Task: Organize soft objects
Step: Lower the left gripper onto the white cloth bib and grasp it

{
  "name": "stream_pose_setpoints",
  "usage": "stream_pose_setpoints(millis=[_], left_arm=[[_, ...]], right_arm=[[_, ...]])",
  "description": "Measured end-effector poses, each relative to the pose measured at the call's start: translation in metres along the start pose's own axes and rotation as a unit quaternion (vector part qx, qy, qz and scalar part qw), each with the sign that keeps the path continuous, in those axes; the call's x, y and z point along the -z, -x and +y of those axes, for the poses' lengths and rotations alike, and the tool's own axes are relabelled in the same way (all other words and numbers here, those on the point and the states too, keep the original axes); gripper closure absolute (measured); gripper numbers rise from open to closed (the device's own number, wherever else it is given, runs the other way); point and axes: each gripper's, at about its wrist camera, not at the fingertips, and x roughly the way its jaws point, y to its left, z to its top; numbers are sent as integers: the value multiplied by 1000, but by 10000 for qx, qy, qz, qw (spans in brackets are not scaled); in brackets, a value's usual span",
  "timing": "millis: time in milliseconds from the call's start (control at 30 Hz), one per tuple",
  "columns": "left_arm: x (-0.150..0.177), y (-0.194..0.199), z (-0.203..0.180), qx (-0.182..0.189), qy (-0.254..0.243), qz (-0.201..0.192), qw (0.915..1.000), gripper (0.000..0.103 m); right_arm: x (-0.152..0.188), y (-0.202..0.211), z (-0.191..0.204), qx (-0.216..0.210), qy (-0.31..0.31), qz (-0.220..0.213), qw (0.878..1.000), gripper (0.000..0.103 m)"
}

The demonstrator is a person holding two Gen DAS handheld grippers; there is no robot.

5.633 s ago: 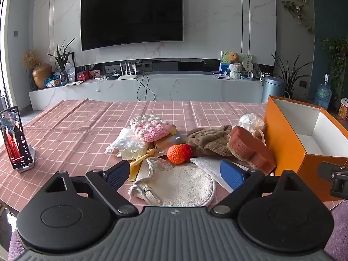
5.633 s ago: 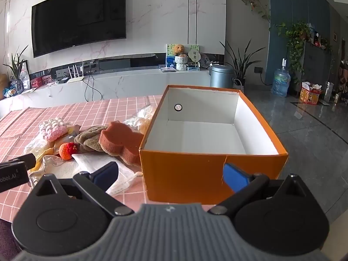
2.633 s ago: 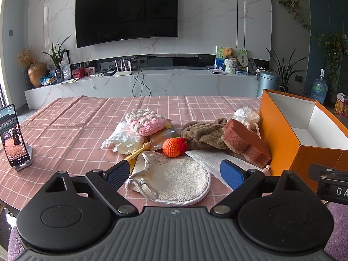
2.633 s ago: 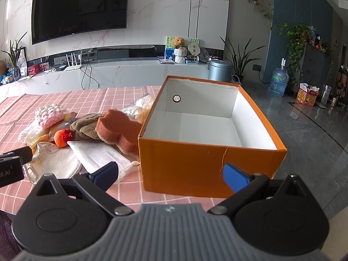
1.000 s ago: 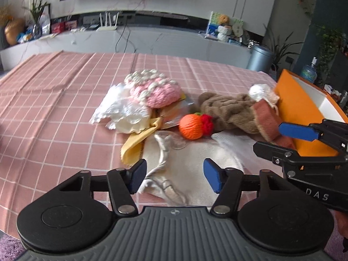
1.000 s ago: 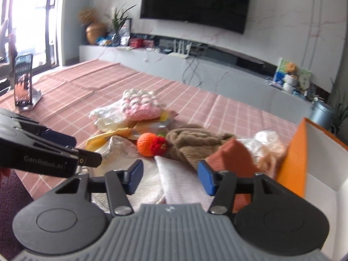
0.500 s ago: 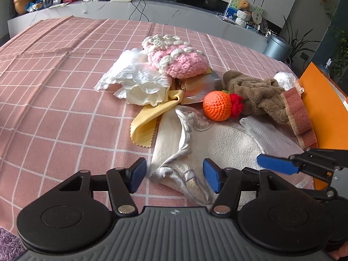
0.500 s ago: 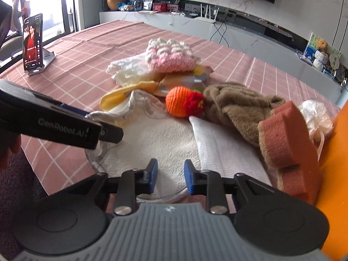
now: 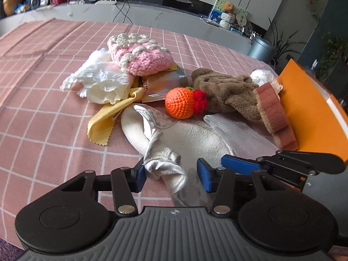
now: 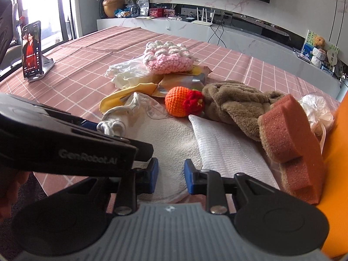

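A round cream cloth pad point(image 9: 195, 139) lies at the near table edge, its white trim bunched up point(image 9: 162, 165). My left gripper point(image 9: 171, 177) is open around that bunched near edge. My right gripper point(image 10: 170, 174) is open, jaws narrow, over the same pad point(image 10: 174, 137) just to the right. Behind lie an orange crochet ball point(image 9: 180, 102), a brown plush towel point(image 9: 226, 89), a pink crochet piece point(image 9: 139, 54), a yellow cloth point(image 9: 108, 117), a white ribbed cloth point(image 10: 226, 150) and a rust sponge point(image 10: 287, 130).
An orange box point(image 9: 313, 117) stands at the right against the sponge. A crumpled white bag point(image 9: 100, 80) and a foil packet point(image 9: 161, 84) lie in the pile. A phone on a stand point(image 10: 32, 50) is at the far left. The table has a pink checked cloth point(image 9: 43, 100).
Both grippers moved down and forward to the pad's near edge. The pad's trim is now bunched between the left fingers. The right jaws opened slightly wider.
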Motion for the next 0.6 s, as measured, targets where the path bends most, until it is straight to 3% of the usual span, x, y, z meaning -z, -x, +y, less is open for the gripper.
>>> stream_pose_setpoints(millis=[33, 233, 300, 467, 600], left_arm=[[1, -1, -2, -92, -78, -39, 9999, 67], [4, 1, -1, -272, -242, -132, 9992, 81], [4, 4, 2, -263, -199, -149, 9993, 83], [2, 11, 5, -286, -162, -262, 9991, 84], [3, 11, 4, -295, -218, -276, 9989, 84]], right_arm=[[0, 0, 0, -1, -17, -7, 10000, 77], [-2, 1, 1, 31, 5, 30, 10000, 77], [-3, 6, 2, 52, 6, -25, 10000, 74], [-1, 30, 2, 496, 109, -369, 9980, 53], [8, 28, -8, 861, 140, -155, 9961, 51]])
